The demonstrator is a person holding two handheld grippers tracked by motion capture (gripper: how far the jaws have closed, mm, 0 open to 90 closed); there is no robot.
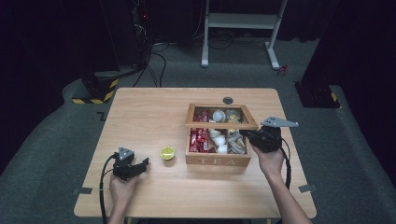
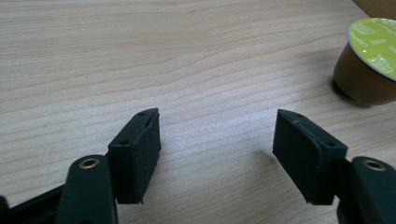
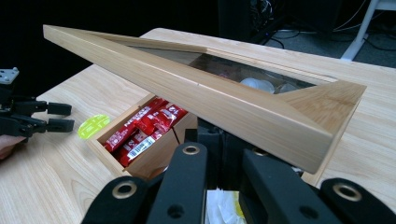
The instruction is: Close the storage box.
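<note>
Right gripper (image 1: 246, 135) sitting at right front corner of light wooden tea box (image 1: 217, 161), fingers clenched together beneath glass-paned wooden lid (image 3: 224, 100), propping it raised and tilted over compartments. Red sachets (image 3: 142, 128) lying in left compartment, white pods (image 1: 218, 140) in middle one. Left gripper (image 1: 143, 164) resting low over pale wooden worktop (image 1: 140, 116), fingers (image 2: 135, 154) released, nothing between them. Brown coffee capsule with lime-green foil top (image 2: 369, 60) standing on worktop, between left gripper and box, untouched.
</note>
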